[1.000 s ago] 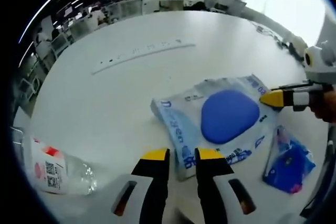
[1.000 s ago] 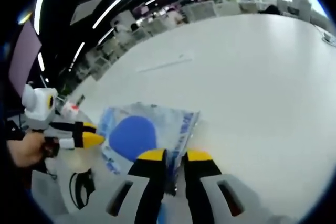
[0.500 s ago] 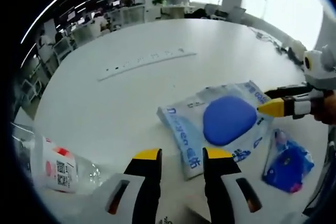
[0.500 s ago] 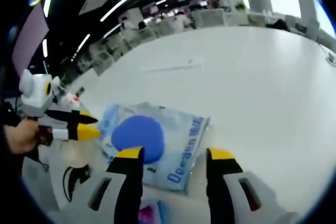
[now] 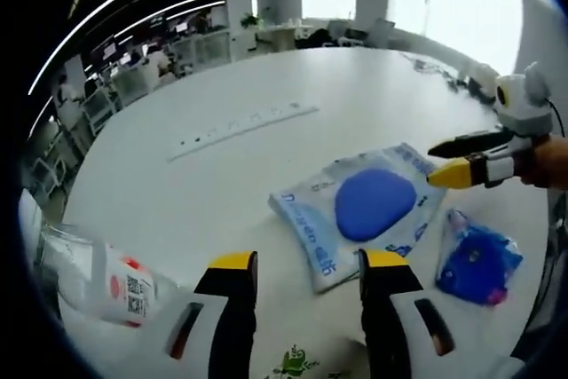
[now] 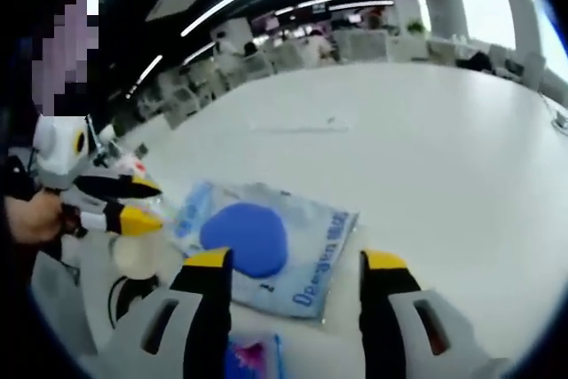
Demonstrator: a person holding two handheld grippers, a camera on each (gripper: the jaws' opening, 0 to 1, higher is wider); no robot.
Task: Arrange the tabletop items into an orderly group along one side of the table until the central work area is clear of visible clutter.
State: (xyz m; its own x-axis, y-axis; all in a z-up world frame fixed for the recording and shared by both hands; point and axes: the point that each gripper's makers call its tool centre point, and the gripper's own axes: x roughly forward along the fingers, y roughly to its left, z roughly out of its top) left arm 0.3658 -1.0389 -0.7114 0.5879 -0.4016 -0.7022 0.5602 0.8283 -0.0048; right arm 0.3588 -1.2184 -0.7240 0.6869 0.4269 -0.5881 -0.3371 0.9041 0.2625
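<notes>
**Grippers poised over a soft packet on a white round table**

Left gripper [image 5: 302, 264], its yellow-tipped jaws spread wide and holding nothing, hovered just short of a flat, clear plastic packet with blue lettering and a blue oval pad inside [image 5: 359, 210]. The right gripper [image 6: 293, 259], jaws likewise parted and empty, looked down on the packet from its opposite edge, the printed border lying between the jaw tips. The packet lay flat on the large white round table [image 5: 177, 175], toward the near side and not yet pushed to an edge. Just beside it sat a smaller clear pouch holding something blue and pink [image 5: 479, 259], and a crumpled clear plastic bottle with a red-and-white label [image 5: 106, 281] lay apart, near the left gripper's side. A long white power strip [image 5: 244, 120] ran across the table farther off.

Judging by its wrinkled film, the packet looked light, limp and slippery; it would probably sag if lifted by a corner. A pinch on the sealed printed border, clear of the pad, seemed the surest hold, or it could simply be slid across the smooth top.
</notes>
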